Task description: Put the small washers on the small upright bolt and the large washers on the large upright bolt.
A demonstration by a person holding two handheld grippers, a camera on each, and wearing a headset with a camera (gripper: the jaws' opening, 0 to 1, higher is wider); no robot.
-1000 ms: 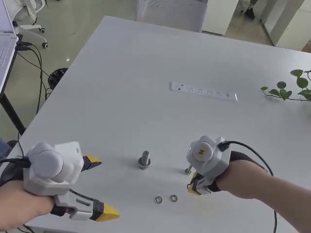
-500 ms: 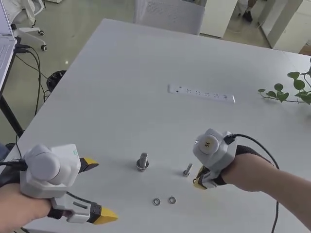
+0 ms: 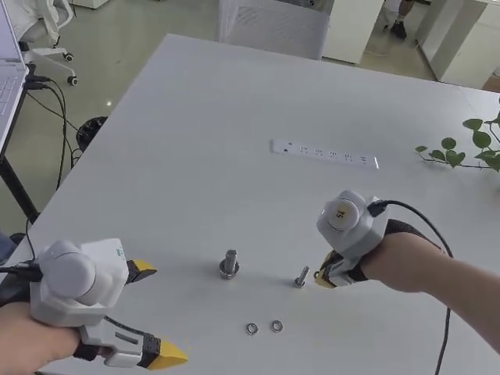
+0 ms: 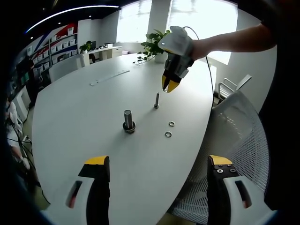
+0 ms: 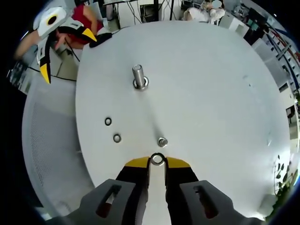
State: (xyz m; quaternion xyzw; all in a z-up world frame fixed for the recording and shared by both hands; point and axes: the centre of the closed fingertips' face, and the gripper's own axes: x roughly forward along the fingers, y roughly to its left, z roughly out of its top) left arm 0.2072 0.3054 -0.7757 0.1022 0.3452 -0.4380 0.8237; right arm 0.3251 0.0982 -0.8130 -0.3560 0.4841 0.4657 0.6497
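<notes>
White table (image 3: 195, 141): large bolt (image 3: 230, 264), small bolt (image 3: 302, 276), 2 washers (image 3: 251, 329), power strip (image 3: 324, 153), plant (image 3: 469, 148).

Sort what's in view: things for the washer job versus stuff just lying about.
For the job:
large upright bolt
small upright bolt
loose washer
second loose washer
held washer, pinched in the right gripper

Just lying about:
power strip
plant

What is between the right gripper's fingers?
A washer is pinched at the tips of the right gripper, just short of the small bolt. Its ring shows; the fingers cover its sides, so whether it is small or large is unclear.
</notes>
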